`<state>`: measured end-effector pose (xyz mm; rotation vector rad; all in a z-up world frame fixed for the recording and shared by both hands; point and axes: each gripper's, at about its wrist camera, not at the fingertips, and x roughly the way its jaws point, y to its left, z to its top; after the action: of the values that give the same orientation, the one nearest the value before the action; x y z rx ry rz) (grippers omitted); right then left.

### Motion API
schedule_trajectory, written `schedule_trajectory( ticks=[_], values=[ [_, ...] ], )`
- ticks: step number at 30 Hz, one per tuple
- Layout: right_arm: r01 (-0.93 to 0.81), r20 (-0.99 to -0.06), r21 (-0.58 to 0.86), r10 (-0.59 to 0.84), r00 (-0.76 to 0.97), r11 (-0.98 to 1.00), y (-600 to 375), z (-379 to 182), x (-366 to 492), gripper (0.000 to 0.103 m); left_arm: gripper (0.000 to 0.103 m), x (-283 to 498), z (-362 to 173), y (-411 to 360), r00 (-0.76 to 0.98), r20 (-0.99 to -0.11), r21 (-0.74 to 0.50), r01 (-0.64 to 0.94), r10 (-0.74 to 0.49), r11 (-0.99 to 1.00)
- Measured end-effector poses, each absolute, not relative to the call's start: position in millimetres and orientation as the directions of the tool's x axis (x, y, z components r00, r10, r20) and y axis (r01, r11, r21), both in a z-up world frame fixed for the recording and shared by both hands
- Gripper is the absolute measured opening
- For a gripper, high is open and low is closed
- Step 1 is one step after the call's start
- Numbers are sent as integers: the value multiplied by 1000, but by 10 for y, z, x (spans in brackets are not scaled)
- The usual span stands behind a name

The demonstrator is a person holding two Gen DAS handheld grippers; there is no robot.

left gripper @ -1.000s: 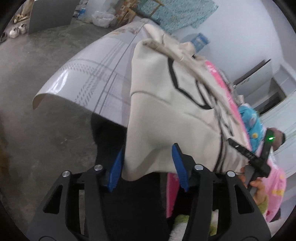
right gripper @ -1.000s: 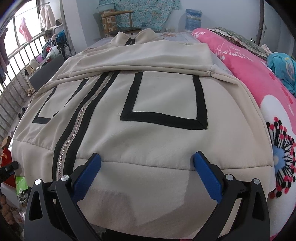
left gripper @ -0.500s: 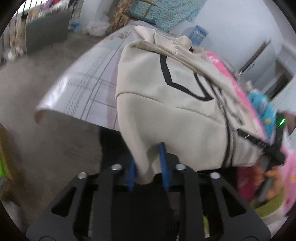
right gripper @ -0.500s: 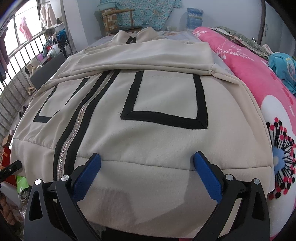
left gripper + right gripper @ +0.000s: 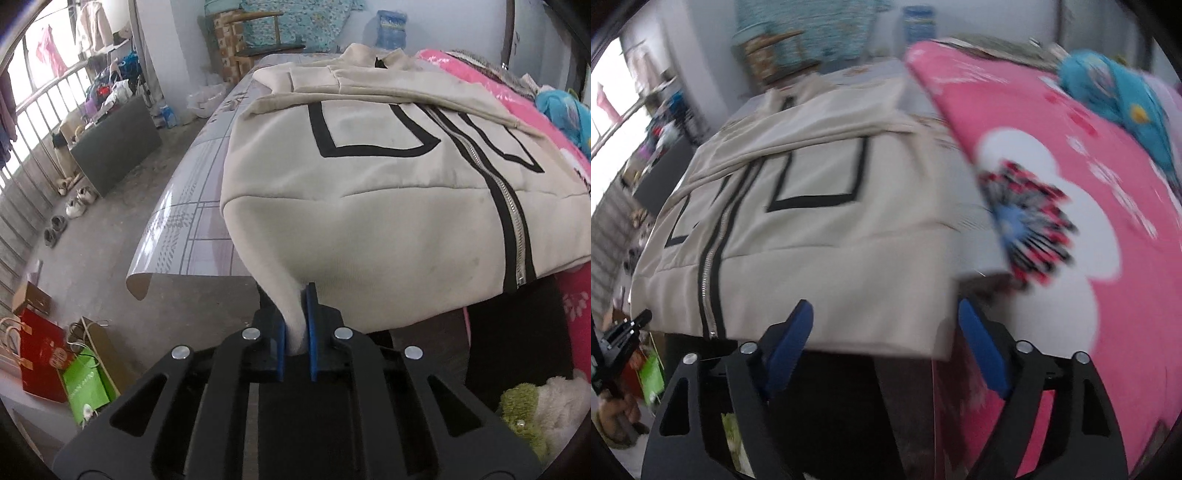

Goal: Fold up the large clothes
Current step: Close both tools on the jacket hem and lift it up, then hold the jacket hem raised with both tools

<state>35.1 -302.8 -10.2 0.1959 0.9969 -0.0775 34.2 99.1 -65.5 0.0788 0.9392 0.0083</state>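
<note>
A cream zip-up jacket [image 5: 388, 192] with black square outlines and a black-edged zipper lies front up on the table, sleeves folded across its chest. My left gripper [image 5: 295, 325] is shut on the jacket's near left hem corner, cloth pinched between the blue pads. In the right wrist view the jacket [image 5: 820, 236] lies ahead and my right gripper [image 5: 886, 343] is open, its blue pads either side of the near right hem corner, just below the hem edge. The left gripper also shows in the right wrist view [image 5: 620, 332] at the far left.
The table top [image 5: 192, 221] has a glossy checked cover whose near corner curls down. A pink flowered blanket [image 5: 1071, 221] lies right of the jacket with a blue cloth [image 5: 1115, 96] on it. Bags [image 5: 55, 362] and shoes [image 5: 74, 206] lie on the floor to the left.
My left gripper has closed on the hem corner and its view has swung round to face along the table. My right gripper has pulled back and shifted right toward the hem's right corner; it stays open.
</note>
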Motion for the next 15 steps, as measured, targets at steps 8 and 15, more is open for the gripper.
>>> schedule_trajectory(
  ticks=[8, 15],
  values=[
    [279, -855, 314, 143, 499, 907, -3486, -428, 317, 61, 9, 358, -663, 976, 585, -809, 85, 29, 52, 996],
    [258, -868, 333, 187, 460, 907, -3441, -620, 489, 50, 9, 361, -670, 977, 582, -812, 82, 23, 53, 996]
  ],
)
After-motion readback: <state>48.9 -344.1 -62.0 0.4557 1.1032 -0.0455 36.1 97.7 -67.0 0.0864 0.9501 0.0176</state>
